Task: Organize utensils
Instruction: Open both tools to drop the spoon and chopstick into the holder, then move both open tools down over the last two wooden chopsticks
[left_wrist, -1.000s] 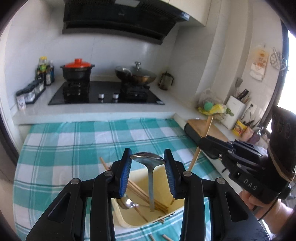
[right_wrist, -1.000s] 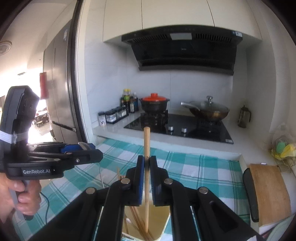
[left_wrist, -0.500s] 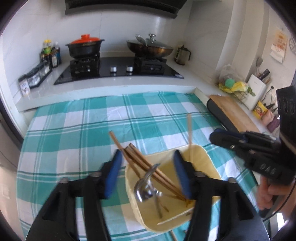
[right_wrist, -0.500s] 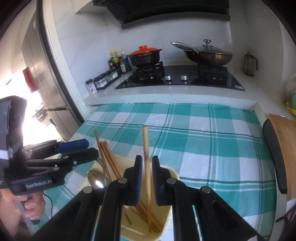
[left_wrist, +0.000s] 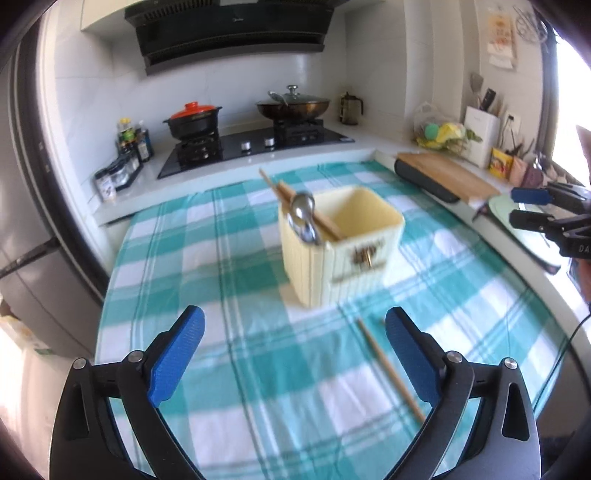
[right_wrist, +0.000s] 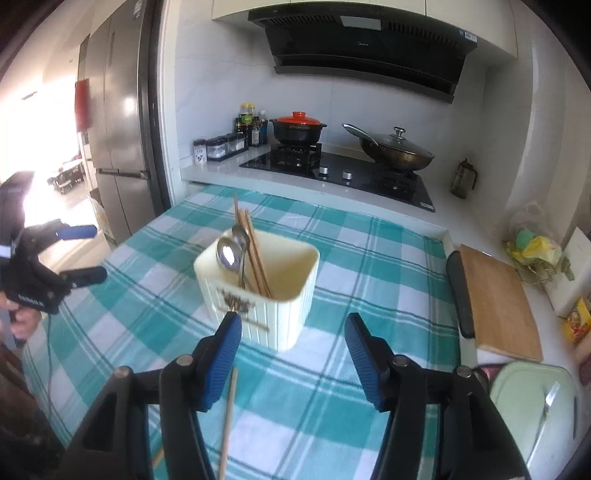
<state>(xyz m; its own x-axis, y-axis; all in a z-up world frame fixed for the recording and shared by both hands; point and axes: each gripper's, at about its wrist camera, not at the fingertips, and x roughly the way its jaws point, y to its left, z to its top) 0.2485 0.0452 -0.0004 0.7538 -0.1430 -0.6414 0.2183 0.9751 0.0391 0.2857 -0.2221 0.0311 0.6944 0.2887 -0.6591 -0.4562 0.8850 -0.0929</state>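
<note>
A cream utensil holder (left_wrist: 340, 247) (right_wrist: 266, 295) stands on the teal checked cloth. Spoons (left_wrist: 303, 218) (right_wrist: 229, 254) and wooden chopsticks (left_wrist: 291, 195) (right_wrist: 255, 251) lean in its left side. One loose chopstick (left_wrist: 388, 369) (right_wrist: 229, 413) lies on the cloth in front of the holder. My left gripper (left_wrist: 293, 317) (right_wrist: 94, 253) hovers short of the holder, jaws opening wide, nothing between them. My right gripper (right_wrist: 293, 321) (left_wrist: 535, 206) is also back from the holder, jaws opening and empty.
A wooden cutting board (right_wrist: 495, 306) and a pale green tray (right_wrist: 517, 417) with a knife lie at the right counter edge. Behind the cloth are a stove (right_wrist: 332, 170) with a red-lidded pot and a wok, and spice jars (right_wrist: 221, 147). A fridge (right_wrist: 118, 140) stands left.
Both grippers have let go, the left of a spoon and the right of a chopstick, which now rest in the holder. Both have pulled back from the holder and opened.
</note>
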